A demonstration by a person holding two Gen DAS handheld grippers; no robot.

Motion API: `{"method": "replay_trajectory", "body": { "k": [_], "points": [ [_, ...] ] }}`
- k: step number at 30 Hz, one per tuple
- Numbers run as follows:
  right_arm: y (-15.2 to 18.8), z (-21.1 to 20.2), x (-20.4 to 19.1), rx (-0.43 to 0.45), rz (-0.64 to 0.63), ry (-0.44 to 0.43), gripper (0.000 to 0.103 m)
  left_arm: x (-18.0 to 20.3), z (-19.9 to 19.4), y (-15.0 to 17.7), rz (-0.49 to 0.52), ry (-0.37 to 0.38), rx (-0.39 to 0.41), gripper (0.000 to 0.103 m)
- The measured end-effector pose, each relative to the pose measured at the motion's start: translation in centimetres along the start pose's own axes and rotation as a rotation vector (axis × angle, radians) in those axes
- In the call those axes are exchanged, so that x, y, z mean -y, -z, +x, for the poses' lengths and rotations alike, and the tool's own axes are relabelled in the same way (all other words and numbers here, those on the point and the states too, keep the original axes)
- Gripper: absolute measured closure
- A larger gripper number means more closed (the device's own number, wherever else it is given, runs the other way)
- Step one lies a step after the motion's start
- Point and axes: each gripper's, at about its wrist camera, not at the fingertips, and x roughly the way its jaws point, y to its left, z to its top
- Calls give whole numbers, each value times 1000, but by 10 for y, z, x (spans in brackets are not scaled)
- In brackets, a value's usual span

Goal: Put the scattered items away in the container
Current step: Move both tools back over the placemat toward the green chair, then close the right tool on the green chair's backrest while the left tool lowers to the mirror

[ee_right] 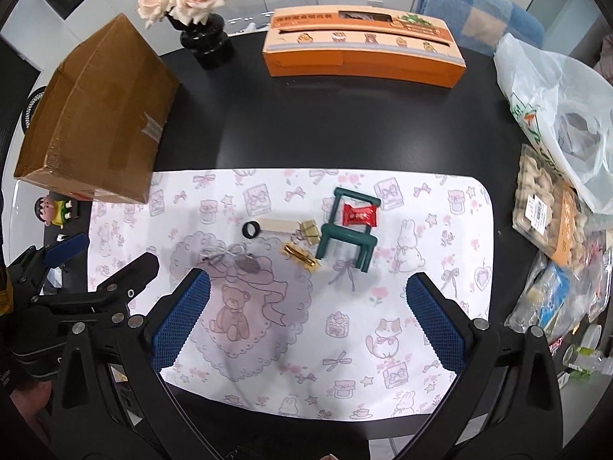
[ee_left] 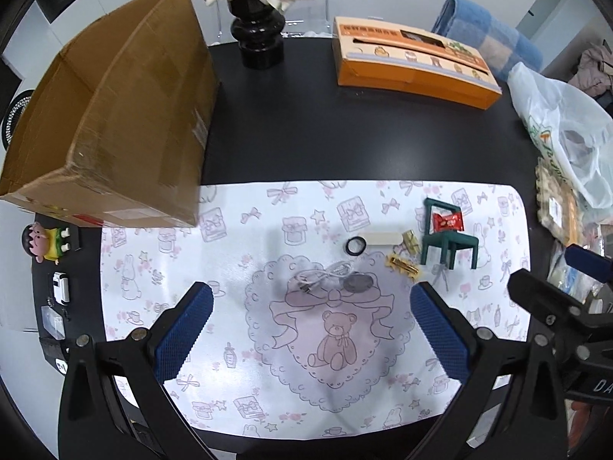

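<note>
Small items lie scattered on a patterned mat: a green toy chair with a red candy on its seat, a cream bar joined to a black ring, two gold-wrapped pieces, a white cable and a grey disc. A cardboard box stands at the mat's far left corner, and its opening does not show. My left gripper hangs open just short of the cable. My right gripper is open near the chair.
At the back of the black table stand a black vase of roses and an orange carton. A plastic bag and snack packs crowd the right edge. A small figurine sits at the left edge.
</note>
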Motion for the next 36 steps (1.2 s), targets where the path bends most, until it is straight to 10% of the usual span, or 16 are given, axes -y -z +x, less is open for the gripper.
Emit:
{"method": "replay_trajectory", "body": {
  "k": [18,36],
  "points": [
    [8,50,41,-91,39,20,0,21,79,17,31,51,-131,3],
    [13,104,67,-176,68,24,0,41,137,26,34,86,-217,26]
  ]
}}
